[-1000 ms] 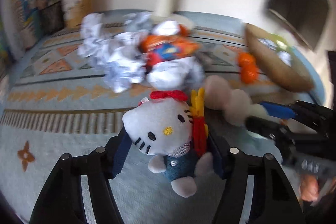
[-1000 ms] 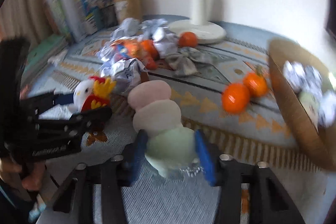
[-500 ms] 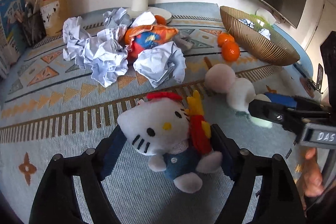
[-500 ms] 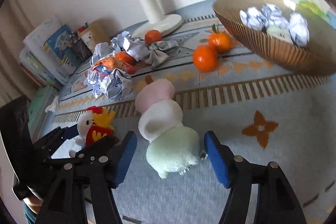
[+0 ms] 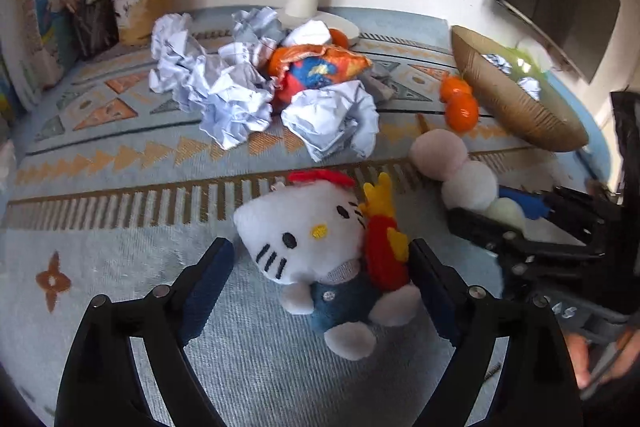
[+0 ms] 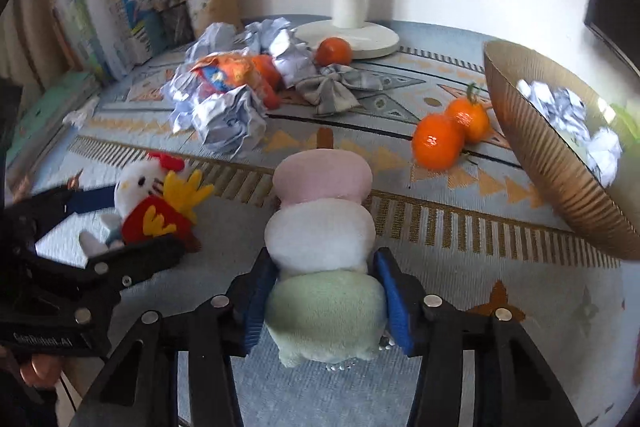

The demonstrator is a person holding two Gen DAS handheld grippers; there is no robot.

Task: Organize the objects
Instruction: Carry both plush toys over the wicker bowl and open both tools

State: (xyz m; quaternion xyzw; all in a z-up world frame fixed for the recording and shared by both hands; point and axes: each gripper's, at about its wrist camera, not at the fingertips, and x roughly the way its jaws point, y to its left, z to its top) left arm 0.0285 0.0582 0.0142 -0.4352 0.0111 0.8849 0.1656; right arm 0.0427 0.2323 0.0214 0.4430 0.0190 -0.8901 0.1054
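A white cat plush [image 5: 316,239] with a red bow and a red-and-yellow fries pouch lies on the rug between the fingers of my left gripper [image 5: 320,267]. The jaws stand wide; the right finger touches the pouch, the left finger is apart from the head. The plush also shows in the right wrist view [image 6: 148,195]. My right gripper [image 6: 326,291] is shut on the green end of a three-ball dango plush [image 6: 324,227], pink, white and green. The dango also shows in the left wrist view [image 5: 460,171].
Crumpled paper balls [image 5: 224,95] and an orange snack bag [image 5: 320,67] lie mid-rug. Two tangerines [image 6: 448,131] sit beside a ribbed gold bowl [image 6: 552,163] holding paper. A grey bow [image 6: 336,87], a white lamp base [image 6: 352,35], books and pen holders [image 6: 120,19] stand behind.
My right gripper opened wide, then closed onto the green end of the dango plush. My left gripper opened around the cat plush and stays open.
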